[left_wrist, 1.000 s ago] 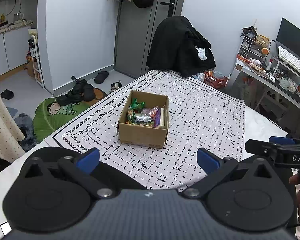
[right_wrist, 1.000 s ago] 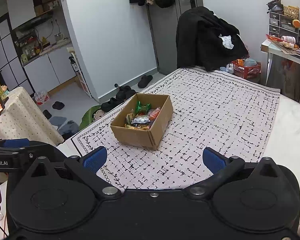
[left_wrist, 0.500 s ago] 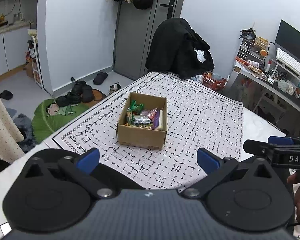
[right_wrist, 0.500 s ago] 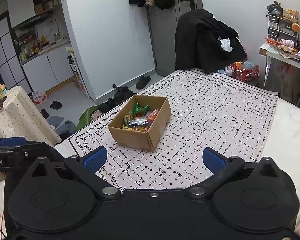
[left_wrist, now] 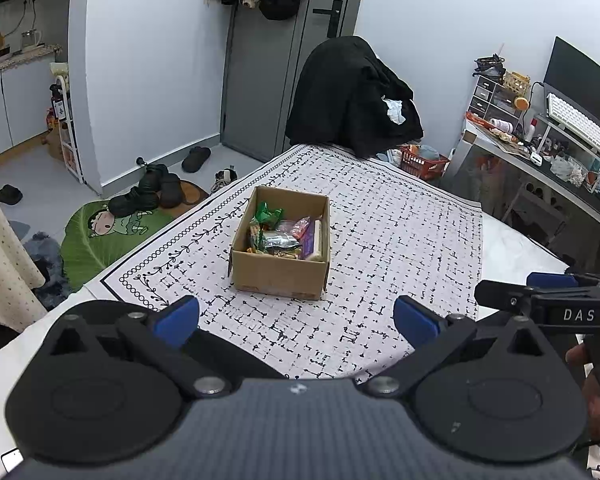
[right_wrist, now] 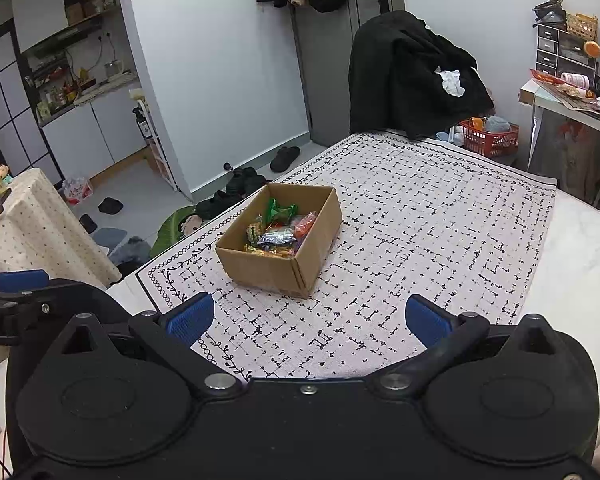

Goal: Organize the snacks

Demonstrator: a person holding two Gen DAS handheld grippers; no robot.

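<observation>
A brown cardboard box (left_wrist: pixel 278 274) (right_wrist: pixel 272 272) stands on a white cloth with black marks (left_wrist: pixel 400 240) (right_wrist: pixel 440 208). Inside lie several snack packets (left_wrist: pixel 278 232) (right_wrist: pixel 280 228), green, orange, silver and purple. My left gripper (left_wrist: pixel 296 322) hangs open, well short of the box, nothing between its blue pads. My right gripper (right_wrist: pixel 308 320) is likewise open and empty, back from the box's near corner. Each gripper shows at the edge of the other's view: the right gripper (left_wrist: pixel 548 304) and the left gripper (right_wrist: pixel 16 292).
The cloth covers a white bed or table (right_wrist: pixel 572 264). A chair draped in black clothing (left_wrist: pixel 352 96) stands at the far end, with a red basket (right_wrist: pixel 488 136) beside it. A cluttered desk (left_wrist: pixel 540 160) is on the right. Shoes and a green mat (left_wrist: pixel 100 236) lie on the floor left.
Both grippers have drawn back and risen slightly, so the box looks smaller and farther. Both stay open and empty.
</observation>
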